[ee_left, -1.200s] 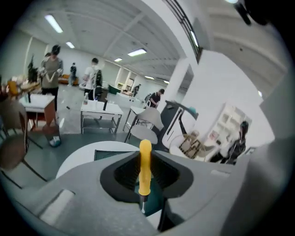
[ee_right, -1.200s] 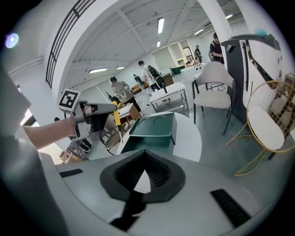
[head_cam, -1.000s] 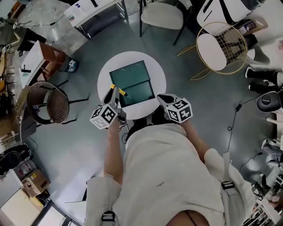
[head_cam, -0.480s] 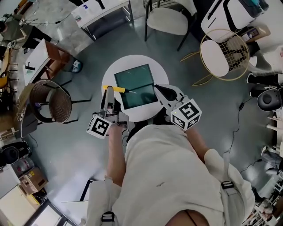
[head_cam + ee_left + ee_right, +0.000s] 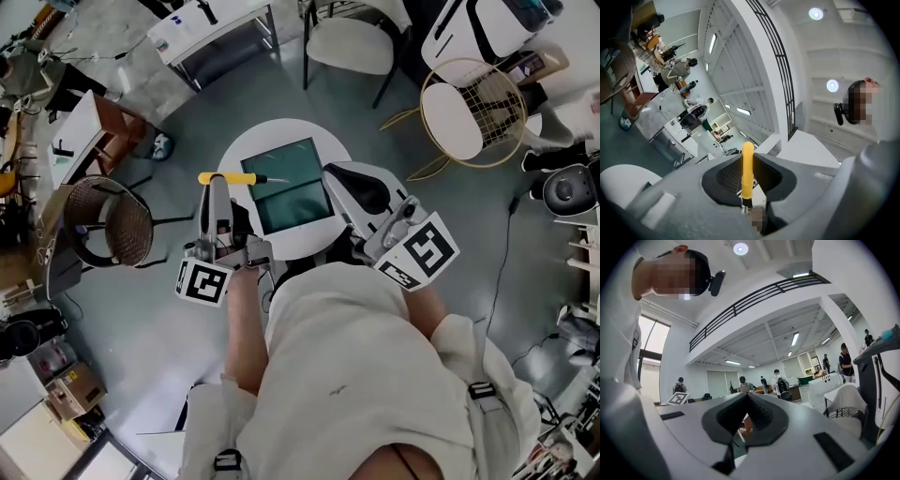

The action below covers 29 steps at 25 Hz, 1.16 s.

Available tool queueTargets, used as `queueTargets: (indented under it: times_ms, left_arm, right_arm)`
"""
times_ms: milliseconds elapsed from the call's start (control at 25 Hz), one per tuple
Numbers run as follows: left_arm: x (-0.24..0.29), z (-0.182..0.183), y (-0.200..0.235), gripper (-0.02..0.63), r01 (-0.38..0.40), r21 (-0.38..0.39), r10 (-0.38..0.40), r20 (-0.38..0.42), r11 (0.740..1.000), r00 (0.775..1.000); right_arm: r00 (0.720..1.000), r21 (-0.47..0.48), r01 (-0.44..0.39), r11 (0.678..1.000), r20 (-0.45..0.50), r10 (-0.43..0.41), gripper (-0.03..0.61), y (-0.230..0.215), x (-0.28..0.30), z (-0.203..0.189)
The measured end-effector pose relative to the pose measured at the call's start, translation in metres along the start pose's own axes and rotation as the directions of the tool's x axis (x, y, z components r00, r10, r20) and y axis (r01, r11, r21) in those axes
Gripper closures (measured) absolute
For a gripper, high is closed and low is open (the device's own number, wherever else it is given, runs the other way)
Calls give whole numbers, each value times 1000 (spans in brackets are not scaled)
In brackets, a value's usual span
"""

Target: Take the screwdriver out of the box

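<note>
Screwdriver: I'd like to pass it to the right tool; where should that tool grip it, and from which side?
Probably the free handle stretch beside the shaft, from the right: the screwdriver lies crosswise in the left tool, shaft pointing right.

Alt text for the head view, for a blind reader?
From above, the left gripper holds a yellow-handled screwdriver crosswise over a round white table with a green box on it. The right gripper, shut and empty, hovers at the table's right.
</note>
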<state>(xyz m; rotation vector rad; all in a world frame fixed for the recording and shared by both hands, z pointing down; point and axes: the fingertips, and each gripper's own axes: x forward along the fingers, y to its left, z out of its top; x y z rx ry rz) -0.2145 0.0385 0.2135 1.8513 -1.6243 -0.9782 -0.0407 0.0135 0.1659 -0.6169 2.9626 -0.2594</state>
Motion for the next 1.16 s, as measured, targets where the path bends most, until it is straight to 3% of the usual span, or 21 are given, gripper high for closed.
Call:
queueTargets:
  times_ms: [200, 480, 1160]
  left_arm:
    - [6, -5, -3, 540, -1, -3, 1, -25, 1000, 1000]
    - [12, -4, 0, 540, 12, -54, -13, -21, 998, 1000]
    - [17, -1, -2, 540, 31, -89, -31, -6, 996, 999]
  right_arm:
    - [999, -56, 8, 998, -50, -11, 572, 5, 7, -8]
    - [998, -35, 13, 999, -62, -16, 572, 1, 11, -13]
    - [997, -35, 35, 999, -62, -37, 572, -3, 6, -13]
